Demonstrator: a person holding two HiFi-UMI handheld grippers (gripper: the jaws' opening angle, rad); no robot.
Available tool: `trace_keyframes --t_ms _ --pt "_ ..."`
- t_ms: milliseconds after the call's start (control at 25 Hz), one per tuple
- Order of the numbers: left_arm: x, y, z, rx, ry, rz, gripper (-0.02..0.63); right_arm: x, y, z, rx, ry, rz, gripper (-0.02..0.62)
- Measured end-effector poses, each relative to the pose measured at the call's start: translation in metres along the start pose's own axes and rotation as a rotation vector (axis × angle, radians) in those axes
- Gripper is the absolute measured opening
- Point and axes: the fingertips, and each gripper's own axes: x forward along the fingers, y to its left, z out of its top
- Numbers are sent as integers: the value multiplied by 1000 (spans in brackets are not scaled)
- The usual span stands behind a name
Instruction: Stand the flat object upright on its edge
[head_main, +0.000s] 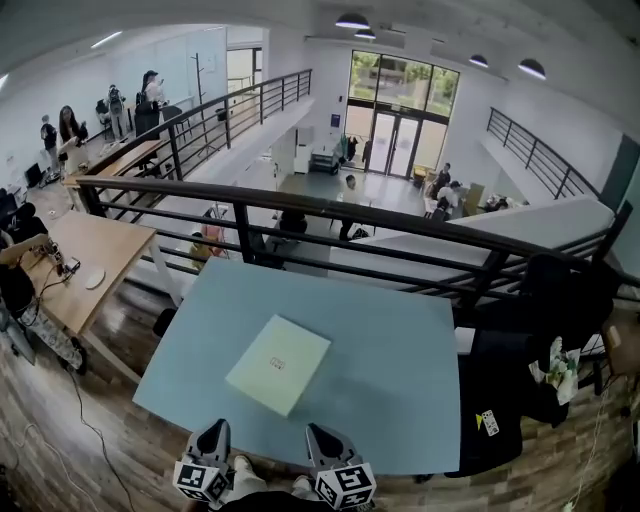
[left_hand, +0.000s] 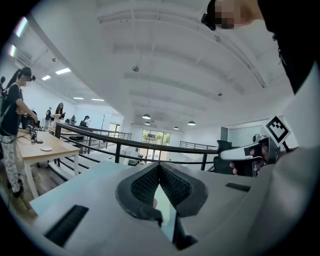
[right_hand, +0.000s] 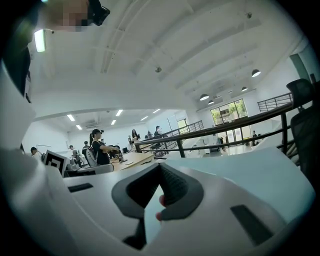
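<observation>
A pale, cream-coloured flat square object (head_main: 278, 364) lies flat near the middle of the blue-grey table (head_main: 400, 350), one corner pointing at me. Both grippers hover at the table's near edge, short of the object and apart from it. My left gripper (head_main: 214, 432) sits below the object's left corner, my right gripper (head_main: 320, 436) below its right corner. Seen along their own jaws, the left gripper (left_hand: 159, 166) and the right gripper (right_hand: 160, 166) are shut, tips touching, with nothing between them. Neither gripper view shows the object clearly.
A black railing (head_main: 300, 215) runs behind the table's far edge, with a drop to a lower floor beyond. A black chair (head_main: 520, 390) with a bag stands at the table's right. A wooden desk (head_main: 90, 260) stands to the left, and people are at further desks beyond it.
</observation>
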Motion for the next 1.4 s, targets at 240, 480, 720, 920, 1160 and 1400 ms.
trace_keyframes --t_ms 240,480,720,920,1160,1400 --pt "46 11 5 19 12 -106 2 18 -22 1 29 2 -119 6" --pt "81 50 15 -16 43 -177 2 62 -16 10 49 -12 -192 6" --pt "106 86 4 -30 110 -226 2 97 -8 10 69 -6 -255 6" --pt "122 111 -21 -24 180 -281 2 123 -3 -6 109 51 -313 6" --pt "144 121 -35 6 208 -339 2 137 -14 -27 128 98 -365 6" --pt "156 132 -48 20 229 -357 2 150 -12 -41 139 120 -381 6"
